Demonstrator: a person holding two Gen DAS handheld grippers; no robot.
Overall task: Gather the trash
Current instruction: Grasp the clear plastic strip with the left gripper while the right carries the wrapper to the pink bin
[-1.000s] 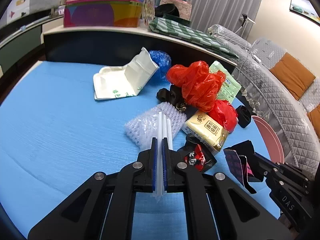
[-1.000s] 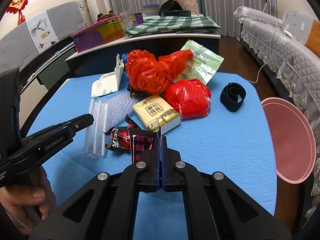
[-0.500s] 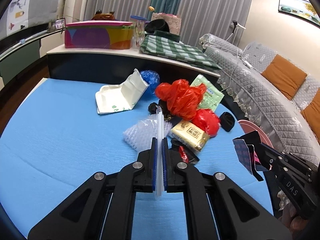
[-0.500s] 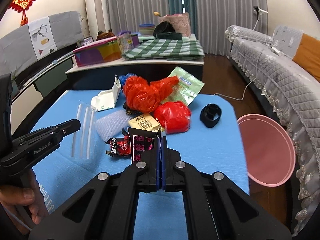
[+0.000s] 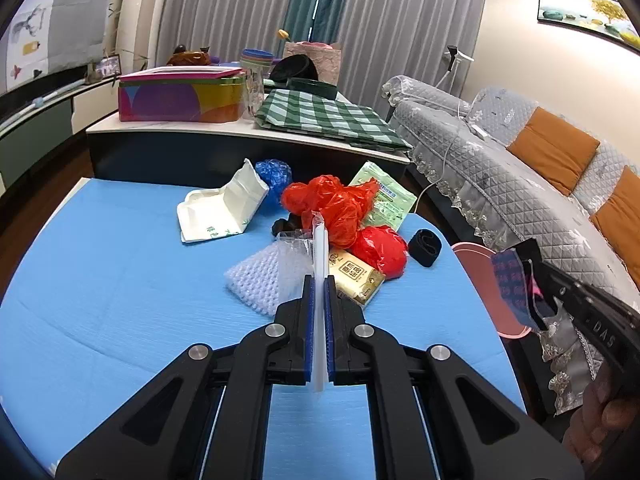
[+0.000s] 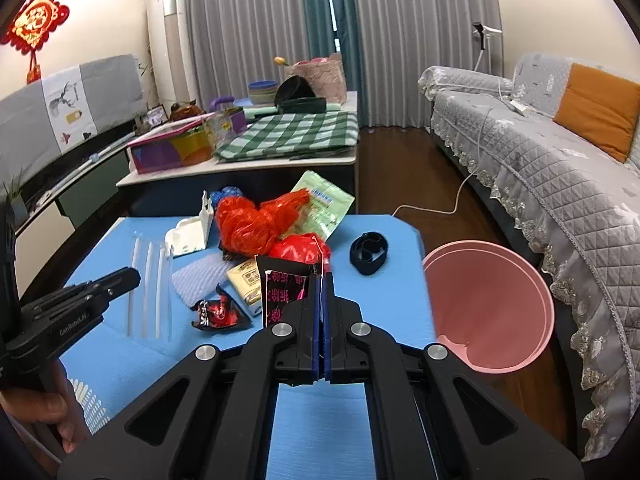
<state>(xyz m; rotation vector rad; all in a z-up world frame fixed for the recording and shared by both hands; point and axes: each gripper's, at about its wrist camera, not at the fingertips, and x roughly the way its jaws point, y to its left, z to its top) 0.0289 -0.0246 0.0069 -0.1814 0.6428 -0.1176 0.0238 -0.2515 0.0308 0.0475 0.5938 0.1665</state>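
1. Clamping a clear packet of white straws (image 5: 319, 248), the left gripper (image 5: 318, 304) has its blue pads pressed against both faces of the packet, which stands edge-on and upright between them, lifted off the blue table (image 5: 120, 300).
2. The right gripper (image 6: 322, 300) is closed tight on a black wrapper with pink print (image 6: 282, 288); the wrapper projects to the left of the fingers, above the table.
3. The pink bin (image 6: 492, 304) stands beside the table's right edge, just right of the right gripper.
4. Remaining trash lies on the table: red plastic bags (image 5: 340, 208), a yellow packet (image 5: 354, 276), bubble wrap (image 5: 264, 280), a white foam box (image 5: 220, 210), a green pouch (image 5: 384, 200), a black band (image 5: 426, 242) and a red-black wrapper (image 6: 218, 312).
5. Compared with one second ago, both grippers have risen and drawn back from the pile with their loads; the straw packet has left the bubble wrap, and the right gripper has shifted toward the bin.
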